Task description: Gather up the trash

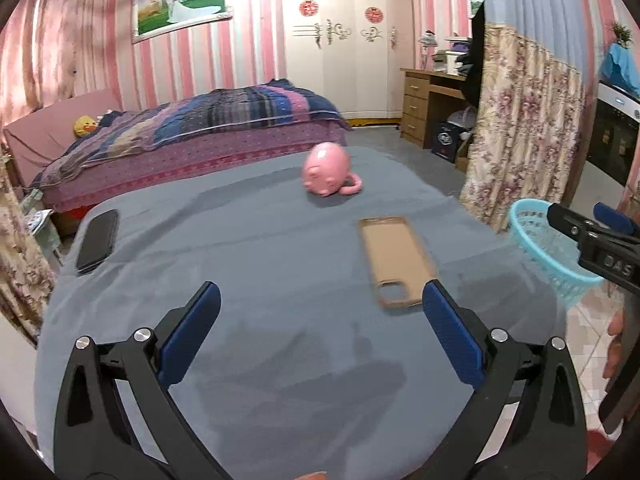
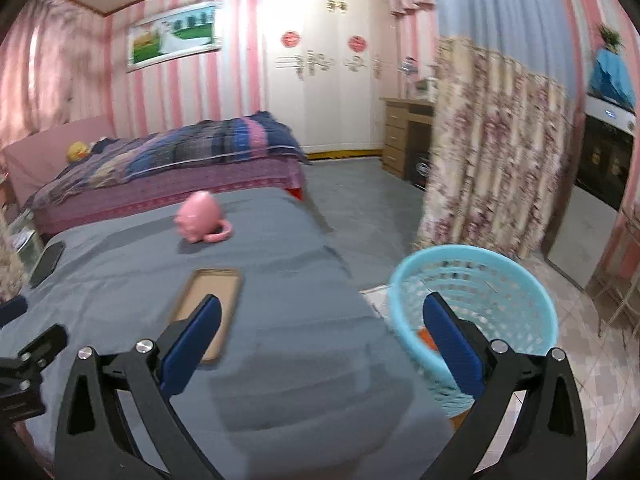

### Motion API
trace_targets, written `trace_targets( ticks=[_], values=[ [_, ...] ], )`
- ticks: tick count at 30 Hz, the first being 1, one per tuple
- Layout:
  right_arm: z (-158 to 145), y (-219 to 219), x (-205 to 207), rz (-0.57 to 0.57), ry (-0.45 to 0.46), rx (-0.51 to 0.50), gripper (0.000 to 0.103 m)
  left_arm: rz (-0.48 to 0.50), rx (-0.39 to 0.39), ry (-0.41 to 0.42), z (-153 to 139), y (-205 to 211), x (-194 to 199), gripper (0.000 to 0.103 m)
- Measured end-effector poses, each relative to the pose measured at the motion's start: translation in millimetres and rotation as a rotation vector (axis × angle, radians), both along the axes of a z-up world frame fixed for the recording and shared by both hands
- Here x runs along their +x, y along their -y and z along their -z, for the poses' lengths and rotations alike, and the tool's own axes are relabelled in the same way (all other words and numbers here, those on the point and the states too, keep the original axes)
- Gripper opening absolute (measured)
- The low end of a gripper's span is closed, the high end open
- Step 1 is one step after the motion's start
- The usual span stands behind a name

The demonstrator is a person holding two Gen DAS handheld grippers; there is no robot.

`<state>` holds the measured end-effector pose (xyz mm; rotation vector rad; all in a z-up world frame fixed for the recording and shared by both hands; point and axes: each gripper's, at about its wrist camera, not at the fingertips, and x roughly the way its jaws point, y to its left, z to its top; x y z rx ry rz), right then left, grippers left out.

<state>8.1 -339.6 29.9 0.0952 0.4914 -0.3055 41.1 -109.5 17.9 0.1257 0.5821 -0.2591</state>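
Trash, an orange scrap (image 2: 425, 337), lies inside the blue basket (image 2: 532, 280) off the desk's (image 2: 280, 360) right edge. Left hand-held gripper (image 1: 320, 300): jaws wide, empty, over the desk. Right hand-held gripper (image 2: 320, 312): likewise empty, nearer the basket, ahead-right.

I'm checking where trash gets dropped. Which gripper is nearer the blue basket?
Right. The right gripper hangs open at the blue basket; the left gripper is open over the grey table, further away.
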Motion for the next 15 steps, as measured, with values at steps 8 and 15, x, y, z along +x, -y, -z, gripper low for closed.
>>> trace_targets(
  ticks=[8, 15],
  values=[
    [2.6, -69.6, -1.0, -0.061, -0.012, -0.029, 0.098, -0.047, -0.015, -0.003, 9.0, -49.0, 5.9, 0.098],
    [10.7, -104.5, -5.2, -0.079, -0.002, -0.046, 0.098, -0.064, -0.035, -0.029, 15.5, -71.1, 10.8, 0.098]
  ],
)
